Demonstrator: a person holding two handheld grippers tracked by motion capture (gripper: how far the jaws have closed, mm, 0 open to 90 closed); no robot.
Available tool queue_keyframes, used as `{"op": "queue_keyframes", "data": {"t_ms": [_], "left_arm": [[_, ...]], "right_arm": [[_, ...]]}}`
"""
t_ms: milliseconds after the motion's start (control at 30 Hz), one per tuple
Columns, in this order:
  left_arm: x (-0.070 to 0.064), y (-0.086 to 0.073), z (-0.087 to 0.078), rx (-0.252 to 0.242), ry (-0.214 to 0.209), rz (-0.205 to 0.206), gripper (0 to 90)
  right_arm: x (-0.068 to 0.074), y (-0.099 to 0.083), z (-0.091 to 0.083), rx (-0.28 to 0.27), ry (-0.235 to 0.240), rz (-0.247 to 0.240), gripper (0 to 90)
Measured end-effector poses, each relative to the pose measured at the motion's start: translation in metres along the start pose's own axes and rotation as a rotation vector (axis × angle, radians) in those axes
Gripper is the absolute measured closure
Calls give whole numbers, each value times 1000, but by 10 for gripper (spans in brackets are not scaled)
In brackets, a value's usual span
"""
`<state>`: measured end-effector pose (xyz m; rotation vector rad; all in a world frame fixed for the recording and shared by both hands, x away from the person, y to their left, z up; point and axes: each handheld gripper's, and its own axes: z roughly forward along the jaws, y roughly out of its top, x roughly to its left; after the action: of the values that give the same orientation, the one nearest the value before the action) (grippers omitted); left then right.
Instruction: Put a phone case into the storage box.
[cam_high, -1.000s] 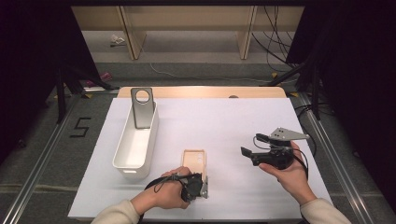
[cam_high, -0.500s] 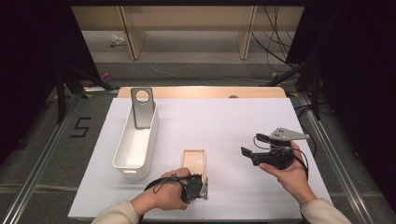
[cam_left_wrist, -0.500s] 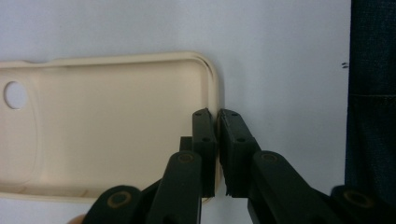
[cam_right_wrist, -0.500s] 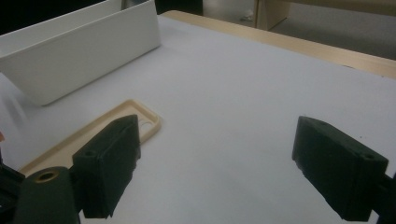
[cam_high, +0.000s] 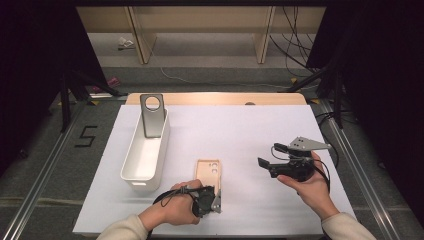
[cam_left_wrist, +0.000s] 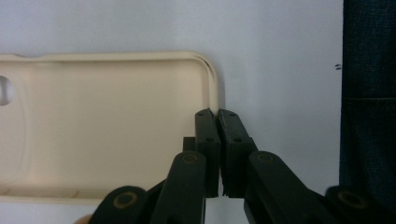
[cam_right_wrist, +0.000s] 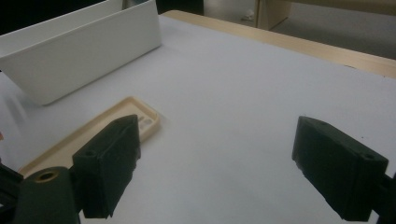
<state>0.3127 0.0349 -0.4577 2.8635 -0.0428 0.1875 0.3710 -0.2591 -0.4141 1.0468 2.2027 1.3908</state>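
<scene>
Seen from above: a cream phone case (cam_high: 208, 172) lying flat, open side up, on the white table cover (cam_high: 240, 130), near the front edge and just right of a long white bin (cam_high: 145, 155). A grey phone case (cam_high: 152, 116) leaning upright at the far end of that bin. Left gripper (cam_high: 216, 199) low at the near right corner of the cream case, touching its edge, held in the left hand (cam_high: 172, 207). Right gripper (cam_high: 264, 164) held above the cover in the right hand (cam_high: 307, 185), well apart from the case, pointing left toward it, grey plate on top.

Along the left gripper: jaws pressed together on the thin side wall of the cream case (cam_left_wrist: 102, 126) near a rounded corner, one jaw inside the rim, the other outside on the cover. Camera cutout of the case at the far left edge. Dark blue cloth along the right side.

Along the right gripper: jaws spread wide with nothing between them but bare cover. Cream case (cam_right_wrist: 93, 135) lying flat beyond the left jaw, partly hidden by it. White bin (cam_right_wrist: 79, 51) farther back, wooden table edge (cam_right_wrist: 299, 44) behind.
</scene>
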Motion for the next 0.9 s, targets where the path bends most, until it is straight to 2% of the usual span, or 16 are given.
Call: {"op": "queue_keyframes", "data": {"t_ms": [100,367,467,500,600,900], "left_arm": [[1,0,-3,-28,9,-2,871],[3,3,-16,-94,89,13,872],[3,3,-18,-101,103,16,873],[3,3,-18,-87,94,19,872],[4,2,-18,-87,89,22,872],[4,5,-23,-119,134,30,873]], "right_arm": [[0,0,0,3,1,1,162],[3,1,3,5,9,7,161],[4,2,5,8,13,6,162],[5,2,6,7,14,6,161],[7,2,8,13,24,6,162],[12,7,19,14,54,25,161]]}}
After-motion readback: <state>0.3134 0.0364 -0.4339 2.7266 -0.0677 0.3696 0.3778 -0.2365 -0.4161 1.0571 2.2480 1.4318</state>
